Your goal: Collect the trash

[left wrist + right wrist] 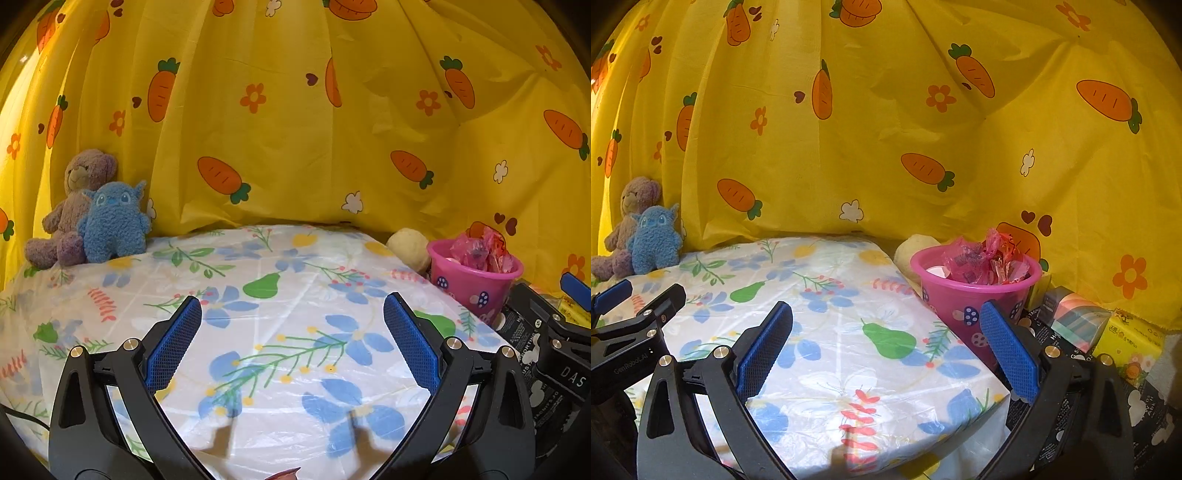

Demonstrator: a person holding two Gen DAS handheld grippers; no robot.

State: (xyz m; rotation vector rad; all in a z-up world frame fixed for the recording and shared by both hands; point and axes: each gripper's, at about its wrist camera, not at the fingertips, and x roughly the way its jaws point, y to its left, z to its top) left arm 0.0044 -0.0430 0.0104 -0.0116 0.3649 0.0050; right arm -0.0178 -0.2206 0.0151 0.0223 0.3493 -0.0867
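Observation:
A pink bucket (472, 284) stands at the right end of the table and holds crumpled pink and red plastic wrappers (480, 251). It also shows in the right wrist view (964, 299), with the wrappers (986, 258) heaped inside. My left gripper (291, 317) is open and empty above the floral tablecloth (280, 332). My right gripper (886, 325) is open and empty above the table's right front corner, its right finger close beside the bucket. The left gripper's fingers (639, 310) show at the left of the right wrist view.
Two plush toys, a brown bear (74, 206) and a blue monster (110, 225), sit at the back left. A cream round plush (410, 247) lies behind the bucket. Boxes and tissue packs (1108, 328) stand right of the bucket. A yellow carrot-print curtain (295, 129) hangs behind.

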